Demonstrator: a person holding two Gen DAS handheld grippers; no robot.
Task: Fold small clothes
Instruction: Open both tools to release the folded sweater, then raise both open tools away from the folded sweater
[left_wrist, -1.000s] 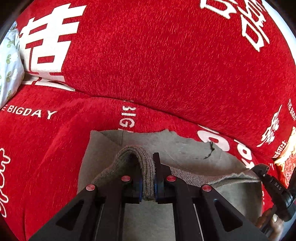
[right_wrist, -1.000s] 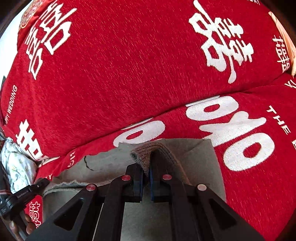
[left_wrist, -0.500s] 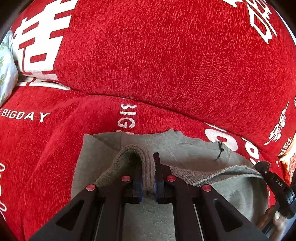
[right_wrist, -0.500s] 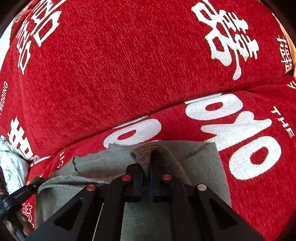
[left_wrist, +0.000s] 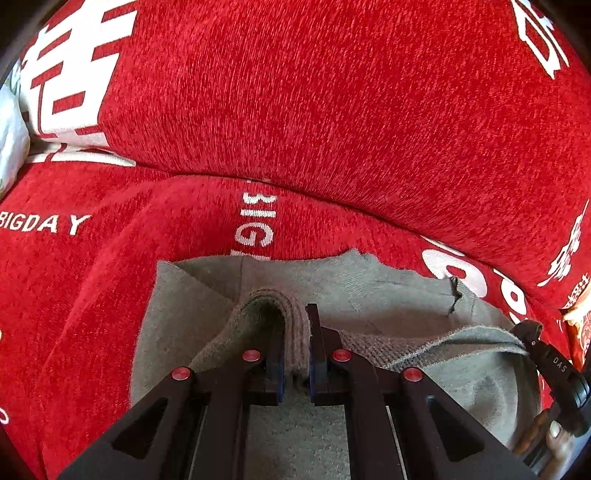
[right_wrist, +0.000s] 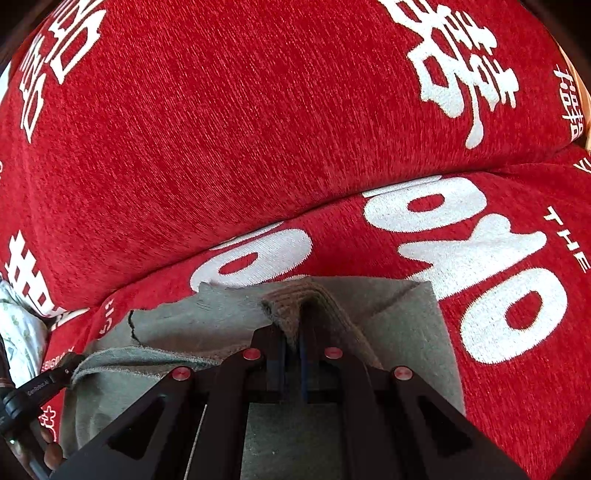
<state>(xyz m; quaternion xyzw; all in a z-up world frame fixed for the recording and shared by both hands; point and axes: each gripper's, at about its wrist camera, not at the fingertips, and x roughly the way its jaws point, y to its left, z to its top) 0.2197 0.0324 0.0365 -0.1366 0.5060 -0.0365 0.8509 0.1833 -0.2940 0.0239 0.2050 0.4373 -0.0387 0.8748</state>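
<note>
Bright, sharp; fisheye warp, dark corners

Black left tool (left_wrist: 295, 354), red screws, blue pads; black right tool (right_wrist: 291, 350), same

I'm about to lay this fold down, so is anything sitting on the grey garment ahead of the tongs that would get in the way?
Nothing visible does. Both the left tongs and the right tongs are shut on the ribbed edge of the grey garment, and the cloth ahead lies bare on the red sofa cover.
</note>
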